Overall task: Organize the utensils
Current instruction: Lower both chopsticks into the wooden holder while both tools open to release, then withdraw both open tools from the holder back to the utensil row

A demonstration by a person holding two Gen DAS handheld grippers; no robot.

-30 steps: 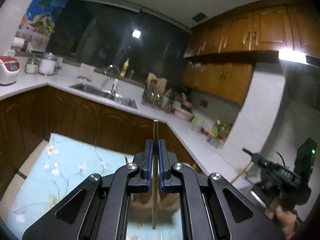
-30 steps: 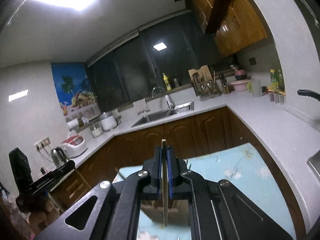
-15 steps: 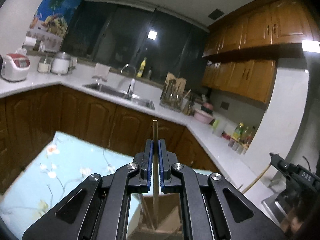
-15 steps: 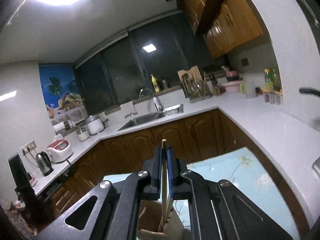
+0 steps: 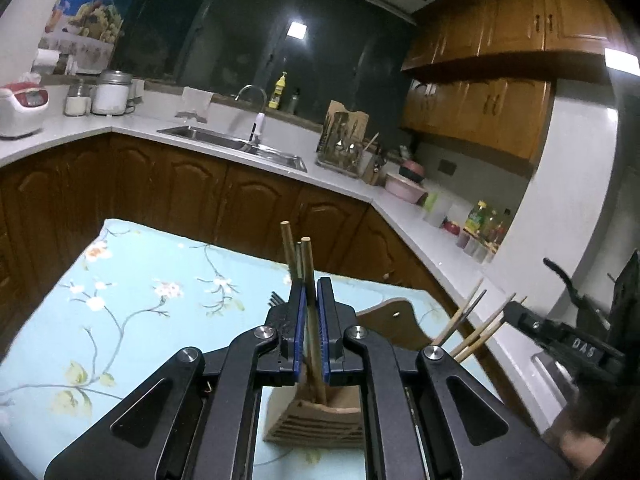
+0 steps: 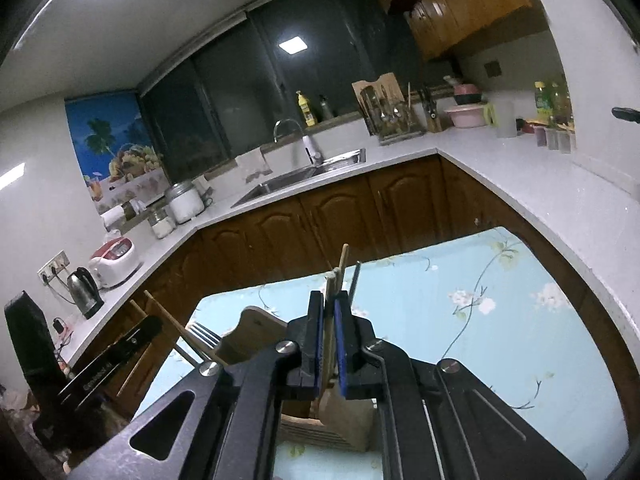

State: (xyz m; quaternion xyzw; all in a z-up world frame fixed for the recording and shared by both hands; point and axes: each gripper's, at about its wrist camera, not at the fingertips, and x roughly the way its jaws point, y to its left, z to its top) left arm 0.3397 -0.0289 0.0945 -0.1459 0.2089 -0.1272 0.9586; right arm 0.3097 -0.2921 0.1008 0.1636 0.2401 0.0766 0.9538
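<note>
So the whole thing plays out on a surface (image 5: 132,304) with a light blue floral cloth, in a dim kitchen with wooden cabinets all round. Sitting on that cloth is a wooden utensil holder (image 5: 320,420), a slatted box with a taller curved back panel, and it's right under both claws.

Progress-wise I'd say we're somewhere in the middle, maybe past it. The holder already has stuff standing in it: a few other sticks lean out of it in both views, plus a fork (image 6: 204,338) with its tines up, seen from the right wrist.

The left claw (image 5: 311,328) is nearly closed, pinching a wooden chopstick (image 5: 307,276) upright, and the lower end looks like it's already down inside the holder. Another stick or two stand right beside it, touching or nearly so.

The right claw (image 6: 329,340) is in the same spot: narrow gap, a second chopstick (image 6: 330,320) between the pads, bottom end reaching into the holder as far as I can tell. A dark thin utensil (image 6: 354,284) stands just beside it.

What's left, my guess: let go of both sticks. I can't see any more loose utensils on the cloth from here.
</note>
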